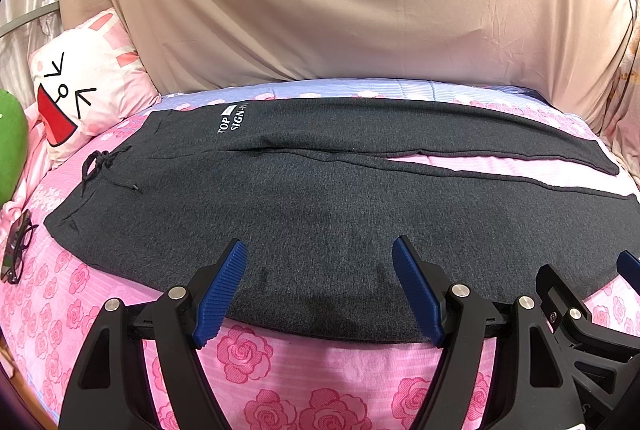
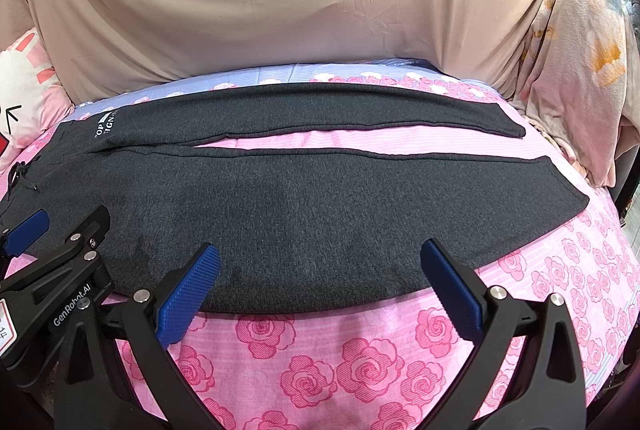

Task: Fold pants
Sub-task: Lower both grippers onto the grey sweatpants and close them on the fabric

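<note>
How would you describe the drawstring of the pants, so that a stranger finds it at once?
Start from the dark grey pants spread flat across the pink rose bedsheet. Follow them to the waistband end, nearest the cartoon-face pillow. There lies the drawstring, a thin black cord tied in a bow, the only loose string on the fabric.

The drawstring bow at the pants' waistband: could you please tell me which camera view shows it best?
The left wrist view. There the drawstring bow lies whole on the dark grey pants, loops and loose ends clear. The right wrist view catches the bow only at its left edge, small and cut off.
</note>
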Demonstrator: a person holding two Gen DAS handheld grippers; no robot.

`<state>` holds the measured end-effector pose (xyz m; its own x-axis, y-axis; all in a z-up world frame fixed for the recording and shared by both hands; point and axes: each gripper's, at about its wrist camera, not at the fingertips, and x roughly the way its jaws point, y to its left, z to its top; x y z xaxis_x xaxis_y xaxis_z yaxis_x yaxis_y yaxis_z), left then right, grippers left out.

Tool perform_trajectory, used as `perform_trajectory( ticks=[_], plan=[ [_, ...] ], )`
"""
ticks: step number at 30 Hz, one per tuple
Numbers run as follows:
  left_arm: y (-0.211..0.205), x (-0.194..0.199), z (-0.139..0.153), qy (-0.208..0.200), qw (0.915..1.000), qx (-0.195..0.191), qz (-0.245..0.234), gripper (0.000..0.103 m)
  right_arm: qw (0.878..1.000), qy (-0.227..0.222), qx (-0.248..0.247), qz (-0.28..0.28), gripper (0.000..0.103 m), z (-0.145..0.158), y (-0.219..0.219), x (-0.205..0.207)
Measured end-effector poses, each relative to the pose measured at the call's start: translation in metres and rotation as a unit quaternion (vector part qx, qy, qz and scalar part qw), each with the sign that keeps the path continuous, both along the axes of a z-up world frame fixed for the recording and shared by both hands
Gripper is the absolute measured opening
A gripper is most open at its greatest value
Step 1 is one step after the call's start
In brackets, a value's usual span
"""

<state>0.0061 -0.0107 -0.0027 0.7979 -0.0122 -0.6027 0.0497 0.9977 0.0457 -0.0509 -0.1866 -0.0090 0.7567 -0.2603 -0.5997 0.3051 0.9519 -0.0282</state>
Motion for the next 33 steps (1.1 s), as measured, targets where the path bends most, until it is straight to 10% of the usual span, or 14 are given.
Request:
perform_trajectory(
  ticks=[14, 19, 23, 33],
  plan=[
    [0.008, 0.0, -0.003, 0.021, 0.9995, -0.022, -0.006, 0.076, 0.999, 0.019, 0.027, 0.012, 0.098, -0.007, -0.004, 0.004],
    [0.043, 0.009, 0.0, 0.055, 0.9919, -0.107, -0.041, 0.076, 0.996, 0.018, 0.067, 0.053, 0.098, 0.001, -0.036, 0.005],
    [0.076, 0.028, 0.021, 0.042, 0.9955, -0.082, -0.02, 0.076, 0.999, 0.004, 0.037, 0.016, 0.098, 0.018, -0.093, 0.014],
    [0.208, 0.208, 0.063, 0.087, 0.9908, -0.055, 0.088, 0.077, 0.993, 0.022, 0.079, -0.083, 0.098, 0.046, -0.276, 0.085]
  ],
)
